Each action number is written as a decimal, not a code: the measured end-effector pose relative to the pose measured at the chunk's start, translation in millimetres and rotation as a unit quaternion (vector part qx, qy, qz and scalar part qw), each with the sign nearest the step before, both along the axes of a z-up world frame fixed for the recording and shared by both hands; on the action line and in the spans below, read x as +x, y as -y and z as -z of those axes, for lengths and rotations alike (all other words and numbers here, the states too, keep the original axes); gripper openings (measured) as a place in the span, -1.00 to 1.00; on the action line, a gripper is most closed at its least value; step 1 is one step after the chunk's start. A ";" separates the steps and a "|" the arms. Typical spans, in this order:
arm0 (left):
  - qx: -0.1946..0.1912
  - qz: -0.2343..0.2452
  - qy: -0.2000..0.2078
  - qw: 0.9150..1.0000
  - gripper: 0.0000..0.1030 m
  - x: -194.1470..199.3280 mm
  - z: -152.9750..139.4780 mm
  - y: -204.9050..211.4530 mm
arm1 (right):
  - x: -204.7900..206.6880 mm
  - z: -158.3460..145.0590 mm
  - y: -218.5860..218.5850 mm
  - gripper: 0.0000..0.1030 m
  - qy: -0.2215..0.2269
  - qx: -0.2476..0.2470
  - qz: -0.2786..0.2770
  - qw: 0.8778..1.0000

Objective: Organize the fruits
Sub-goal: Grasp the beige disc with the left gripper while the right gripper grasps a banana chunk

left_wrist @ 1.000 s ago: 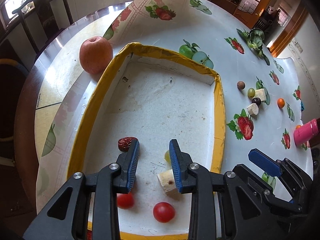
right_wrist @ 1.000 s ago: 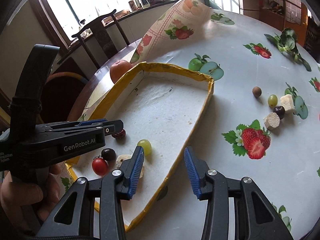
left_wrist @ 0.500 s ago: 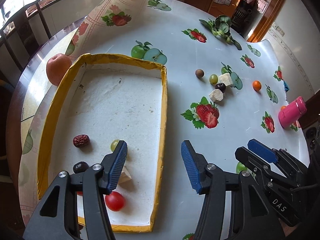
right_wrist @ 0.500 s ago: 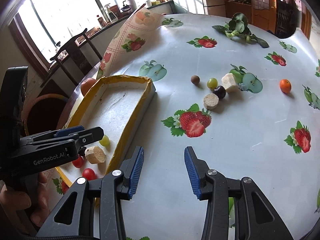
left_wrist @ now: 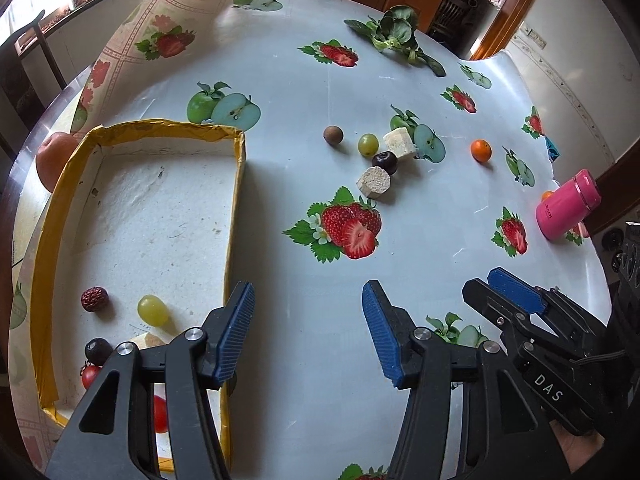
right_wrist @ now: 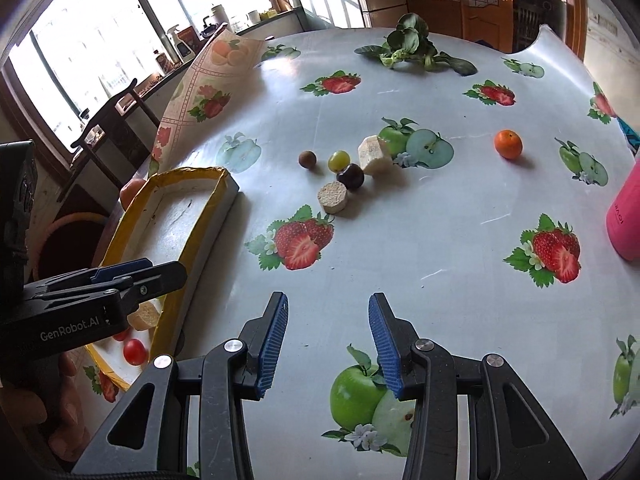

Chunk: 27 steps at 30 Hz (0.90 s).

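Fruit cluster, loose on the counter (left_wrist: 280,184): brown round fruit (left_wrist: 333,135), green grape (left_wrist: 368,144), dark plum (left_wrist: 385,162), 2 pale cut chunks (left_wrist: 375,183) touching or just beside one another; small orange (left_wrist: 480,150) apart to their right.

Tray (left_wrist: 236,184), yellow-rimmed, at the counter's left: already carries a red date (left_wrist: 94,299), a green grape (left_wrist: 152,310), a dark fruit and cherry tomatoes at its near end.

Left gripper (left_wrist: 308,332): jaws spread wide, nothing between them, hanging just right of the tray's near right wall.

Right gripper (right_wrist: 327,340): jaws likewise released and bare, over open counter.

Bearing, as I judge it: the cluster lies well ahead of both, slightly right of the left jaws and almost dead ahead of the right. Nearest piece is the round-faced chunk (right_wrist: 332,197), cut face up. Neither arm looks clearly nearer; the right is better lined up.
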<state>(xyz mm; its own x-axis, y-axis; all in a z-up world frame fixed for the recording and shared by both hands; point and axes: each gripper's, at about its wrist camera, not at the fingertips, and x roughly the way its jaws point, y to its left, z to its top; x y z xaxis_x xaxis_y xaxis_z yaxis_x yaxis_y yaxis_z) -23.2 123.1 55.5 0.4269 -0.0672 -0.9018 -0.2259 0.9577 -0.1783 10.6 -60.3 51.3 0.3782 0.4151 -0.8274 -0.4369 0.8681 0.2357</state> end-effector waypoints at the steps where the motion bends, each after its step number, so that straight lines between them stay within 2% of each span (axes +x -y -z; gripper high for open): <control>1: -0.001 0.002 -0.001 1.000 0.06 3.2 1.3 2.6 | 4.2 0.6 4.2 -0.15 0.000 0.000 0.005 1.000; 9: -0.013 0.014 -0.005 1.000 0.06 36.1 19.1 23.4 | 49.9 3.6 19.9 -0.12 -0.002 0.012 0.030 0.999; 16: -0.019 0.016 -0.002 1.000 0.06 75.3 38.8 28.2 | 99.8 7.1 -6.3 -0.12 0.001 0.021 0.021 1.000; 25: -0.025 0.018 -0.019 0.999 0.06 124.1 69.6 28.8 | 156.0 31.5 -34.0 -0.11 -0.021 0.022 0.021 0.999; 27: -0.024 0.024 -0.011 0.999 0.06 129.3 69.2 31.6 | 166.0 38.9 -38.5 -0.11 -0.030 0.022 0.023 0.999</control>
